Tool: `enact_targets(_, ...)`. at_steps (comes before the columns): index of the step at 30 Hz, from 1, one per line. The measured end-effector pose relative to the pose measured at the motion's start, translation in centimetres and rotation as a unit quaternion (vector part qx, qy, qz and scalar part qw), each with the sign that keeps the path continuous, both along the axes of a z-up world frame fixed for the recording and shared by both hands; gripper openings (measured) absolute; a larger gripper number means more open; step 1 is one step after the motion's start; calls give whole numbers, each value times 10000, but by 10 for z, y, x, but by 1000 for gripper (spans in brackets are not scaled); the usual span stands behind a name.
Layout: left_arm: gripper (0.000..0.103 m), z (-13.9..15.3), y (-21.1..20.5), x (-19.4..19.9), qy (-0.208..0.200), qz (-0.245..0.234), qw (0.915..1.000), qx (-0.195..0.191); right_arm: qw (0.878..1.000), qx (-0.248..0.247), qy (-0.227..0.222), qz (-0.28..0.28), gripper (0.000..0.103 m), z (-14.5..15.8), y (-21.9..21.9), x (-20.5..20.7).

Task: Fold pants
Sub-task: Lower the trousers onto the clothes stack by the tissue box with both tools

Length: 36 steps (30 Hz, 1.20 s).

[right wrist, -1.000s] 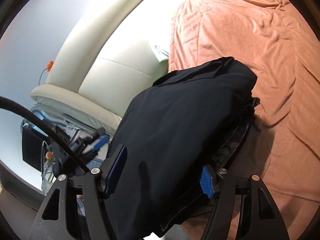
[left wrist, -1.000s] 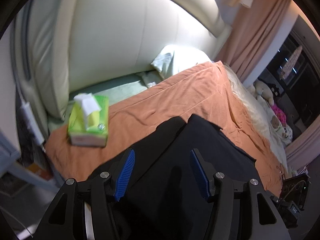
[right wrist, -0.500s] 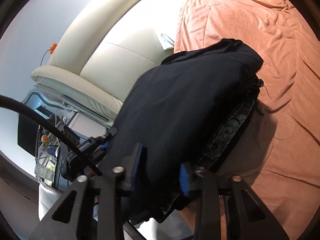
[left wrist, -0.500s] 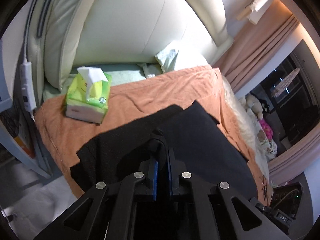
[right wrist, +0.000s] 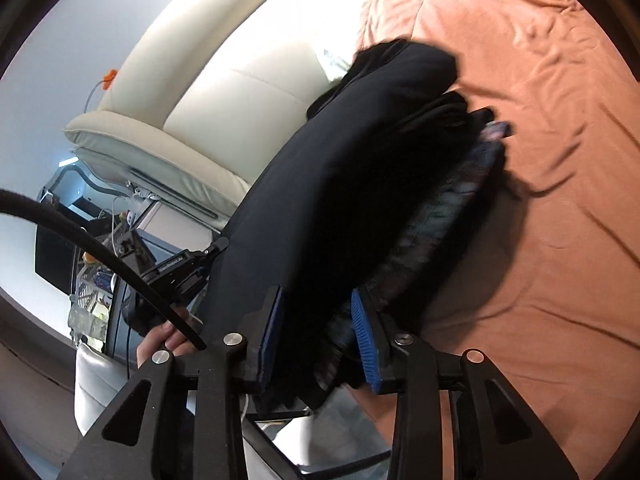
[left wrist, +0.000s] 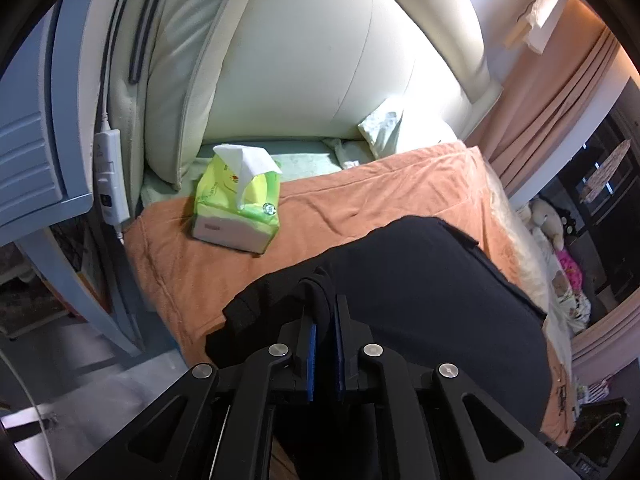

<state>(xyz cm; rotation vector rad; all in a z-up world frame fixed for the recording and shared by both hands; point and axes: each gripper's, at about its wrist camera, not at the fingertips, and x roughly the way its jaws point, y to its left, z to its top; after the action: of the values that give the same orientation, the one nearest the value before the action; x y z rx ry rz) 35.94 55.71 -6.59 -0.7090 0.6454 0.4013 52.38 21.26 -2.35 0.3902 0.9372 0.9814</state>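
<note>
Left wrist view: left gripper [left wrist: 323,312] pinched tight on a fold of black pants [left wrist: 432,288] lying on orange bedspread [left wrist: 360,196]; tissue box [left wrist: 236,208] well apart, near headboard [left wrist: 304,60]

Right wrist view: right gripper [right wrist: 316,328] clamped around bunched pants [right wrist: 340,184], lifted off bedspread [right wrist: 540,160]
</note>
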Motion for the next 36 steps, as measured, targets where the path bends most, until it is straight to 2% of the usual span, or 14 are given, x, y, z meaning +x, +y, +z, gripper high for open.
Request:
enact_targets(2,23,5,-5,-4,216,54,9997,139,9996,-109,-233,-103,33,7,-19,0)
enact_targets(3,25,9,-8,-6,260,50,9994,220,9991,-140,-370,-137,33,13,-29,3)
enact_targets(5,32,17,-16,-12,197,19,9992,356,9984,-133,-527,-166,33,23,-39,8)
enact_targets(9,33,40,-35,-17,55,-103,9983,564,9957,-227,-859,-265,33,43,-43,18)
enact_targets(17,36,72,-83,-7,-136,-435,9954,846,9887,-401,-1427,-216,33,69,-6,29)
enact_targets(21,36,68,-107,3,-171,-601,9947,816,9873,-346,-1545,-135,33,70,17,35)
enact_targets(25,36,53,-127,11,-113,-769,9934,845,9838,-484,-1725,44,33,56,42,38)
enact_targets(28,35,33,-135,18,202,-743,9923,970,9813,-749,-1763,203,33,39,55,37)
enact_targets(30,35,20,-135,22,343,-824,9920,889,9774,-1043,-1821,253,33,32,66,38)
enact_targets(33,35,10,-136,19,368,-829,9925,822,9702,-1359,-1981,330,33,24,74,34)
enact_targets(36,35,7,-139,15,378,-852,9925,792,9699,-1468,-1911,354,33,17,74,36)
